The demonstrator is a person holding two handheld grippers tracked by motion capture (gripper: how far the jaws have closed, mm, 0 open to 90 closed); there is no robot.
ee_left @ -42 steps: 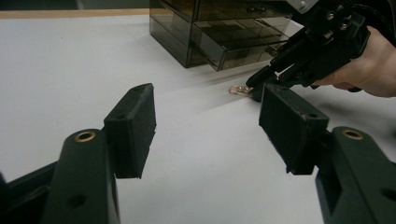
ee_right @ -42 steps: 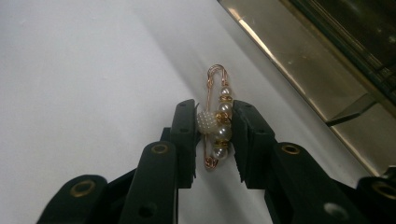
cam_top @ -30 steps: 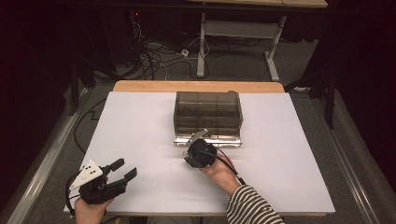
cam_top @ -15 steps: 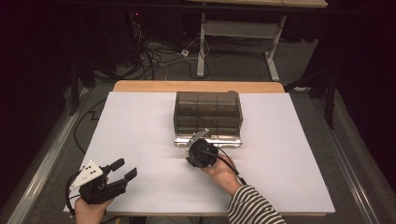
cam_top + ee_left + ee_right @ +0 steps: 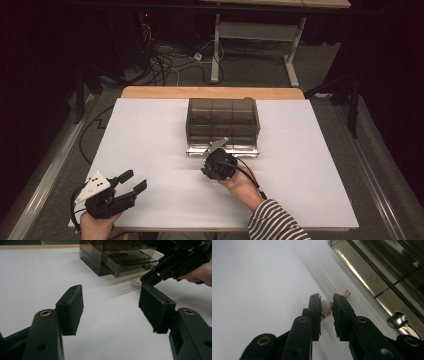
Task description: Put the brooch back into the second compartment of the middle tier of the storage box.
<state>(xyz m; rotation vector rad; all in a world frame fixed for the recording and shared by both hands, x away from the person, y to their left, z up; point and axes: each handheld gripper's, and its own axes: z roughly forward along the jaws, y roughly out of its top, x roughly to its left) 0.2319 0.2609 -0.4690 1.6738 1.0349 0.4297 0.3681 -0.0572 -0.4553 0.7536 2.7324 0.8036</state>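
Observation:
A smoky clear drawer box (image 5: 222,120) stands at the table's middle back, its bottom drawer (image 5: 223,149) pulled out. Just in front of that drawer my right gripper (image 5: 209,161) hovers low over the white table (image 5: 150,135). In the right gripper view it (image 5: 327,302) is shut on a small pearl-studded gold earring (image 5: 326,307), whose gold clip (image 5: 347,293) sticks out past the fingertips. The drawer's metal handle (image 5: 400,319) is close on the right. My left gripper (image 5: 133,180) rests open at the near left, nothing between its pads (image 5: 72,307). It looks toward the earring (image 5: 135,283).
The white sheet spreads wide on both sides of the box. A wooden strip (image 5: 212,92) edges the table's far side. Beyond it are cables (image 5: 165,57) on the floor and a desk frame (image 5: 257,32).
My right gripper has drifted slightly to the right and toward the near edge with the earring. The left gripper has stayed still.

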